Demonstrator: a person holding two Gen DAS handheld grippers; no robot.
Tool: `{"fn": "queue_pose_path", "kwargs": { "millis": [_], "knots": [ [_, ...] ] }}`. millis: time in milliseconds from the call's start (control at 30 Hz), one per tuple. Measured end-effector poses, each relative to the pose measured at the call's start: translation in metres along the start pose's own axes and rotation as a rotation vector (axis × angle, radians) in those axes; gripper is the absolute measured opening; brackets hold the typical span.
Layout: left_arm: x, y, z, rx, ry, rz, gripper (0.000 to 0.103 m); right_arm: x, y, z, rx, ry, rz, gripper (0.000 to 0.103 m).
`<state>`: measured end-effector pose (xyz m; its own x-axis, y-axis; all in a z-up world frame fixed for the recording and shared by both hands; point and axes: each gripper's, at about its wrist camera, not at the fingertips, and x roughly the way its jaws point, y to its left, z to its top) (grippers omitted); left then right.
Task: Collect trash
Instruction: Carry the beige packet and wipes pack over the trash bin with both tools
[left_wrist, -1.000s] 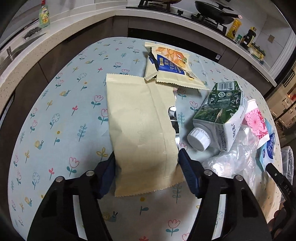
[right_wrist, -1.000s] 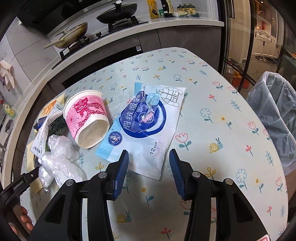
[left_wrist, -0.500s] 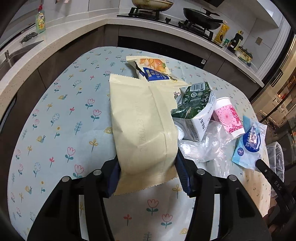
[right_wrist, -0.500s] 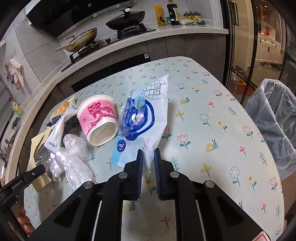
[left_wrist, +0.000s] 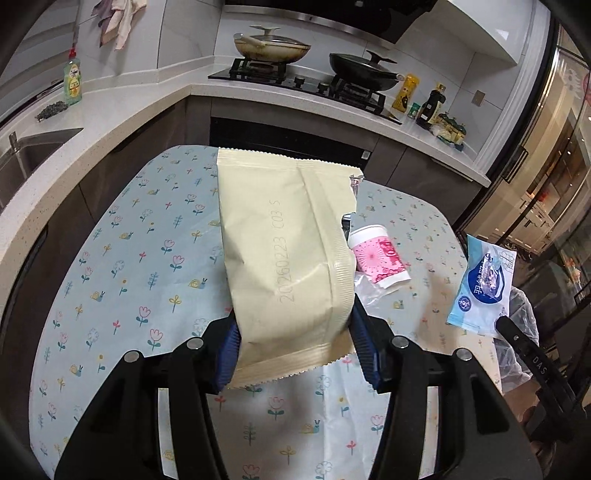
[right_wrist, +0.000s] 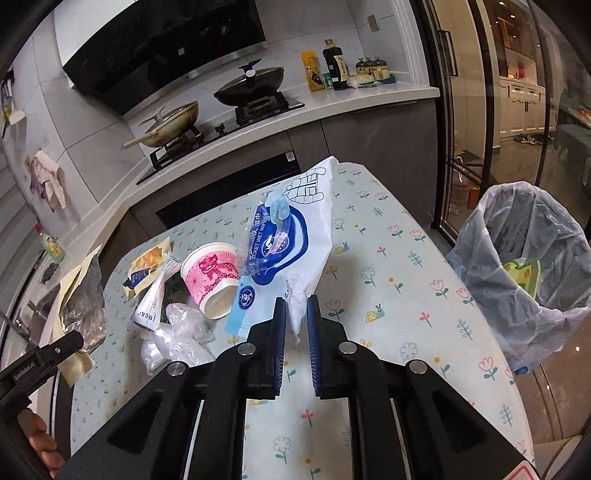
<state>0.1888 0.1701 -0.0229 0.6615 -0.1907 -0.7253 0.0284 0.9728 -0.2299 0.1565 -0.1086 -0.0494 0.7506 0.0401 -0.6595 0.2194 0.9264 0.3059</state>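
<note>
My left gripper (left_wrist: 295, 345) is shut on the lower end of a beige snack bag (left_wrist: 288, 240), which hangs lifted above the flowered table (left_wrist: 129, 277). My right gripper (right_wrist: 296, 314) is shut on a corner of a blue and white wet wipes packet (right_wrist: 284, 236), raised off the table; the same packet (left_wrist: 480, 288) shows at the right of the left wrist view. A bin lined with a clear bag (right_wrist: 517, 258) stands beyond the table's right edge with a green wrapper inside. On the table lie a pink paper cup (right_wrist: 210, 277), a milk carton (right_wrist: 153, 302), crumpled clear plastic (right_wrist: 177, 336) and an orange chip bag (right_wrist: 147, 260).
A kitchen counter (left_wrist: 110, 110) with a stove and pans (right_wrist: 247, 88) curves behind the table. A sink (left_wrist: 22, 155) sits at the far left. Glass doors (right_wrist: 480, 110) stand behind the bin. A person's hand (right_wrist: 40, 439) shows at the lower left.
The right jaws closed on the wipes packet and lifted it. The left jaws tightened on the beige bag and raised it off the table. Both views tilted up toward the stove.
</note>
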Motion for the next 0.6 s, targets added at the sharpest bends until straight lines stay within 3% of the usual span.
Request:
{"fn": "queue_pose_path", "kwargs": {
  "millis": [600],
  "knots": [
    [-0.017, -0.139, -0.024, 0.220, -0.003, -0.142, 0.051, -0.068, -0.084, 0.006, 0.109, -0.116, -0.031, 0.011]
  ]
}}
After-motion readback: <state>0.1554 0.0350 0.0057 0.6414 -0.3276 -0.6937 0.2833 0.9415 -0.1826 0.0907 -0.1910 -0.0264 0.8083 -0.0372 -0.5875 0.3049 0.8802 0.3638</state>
